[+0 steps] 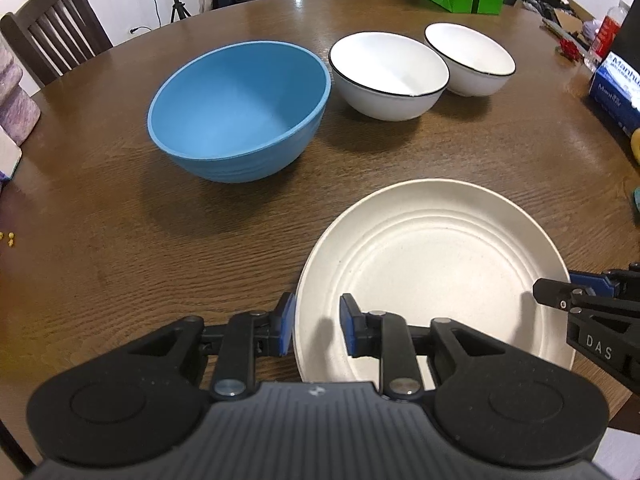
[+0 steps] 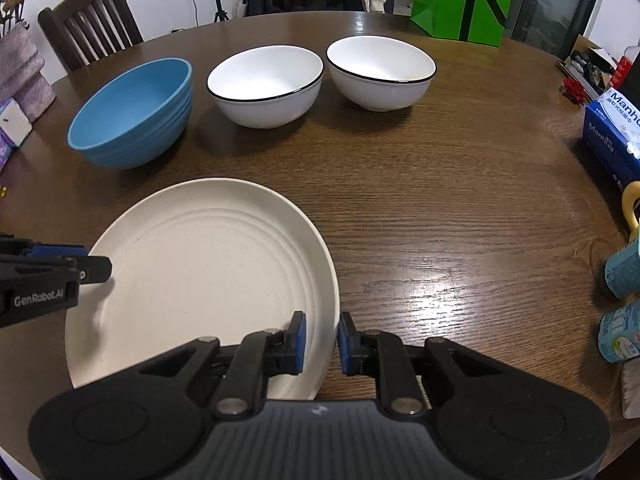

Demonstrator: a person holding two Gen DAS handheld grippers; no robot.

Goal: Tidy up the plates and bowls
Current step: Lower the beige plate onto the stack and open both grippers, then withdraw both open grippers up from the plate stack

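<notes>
Nearest to us, the left gripper straddles the left rim of the cream plate: one blue pad sits just outside the edge, the other is over the plate's inner face, and a visible gap remains on the inner side, so we read the jaws as narrowly parted and not pressing. The right gripper straddles the opposite rim of the same plate; its pads stand close on either side of the edge, but we cannot tell whether they pinch it. The plate lies flat on the brown wooden table, near its front edge, upright and empty. Further back stands a row of three bowls: the blue bowl to the left, a white bowl with a dark rim in the middle, just beside it, and a second white bowl to the right, touching or nearly touching the first. Behind them, at the far edge, we note a green paper bag. A wooden chair stands at far left.
</notes>
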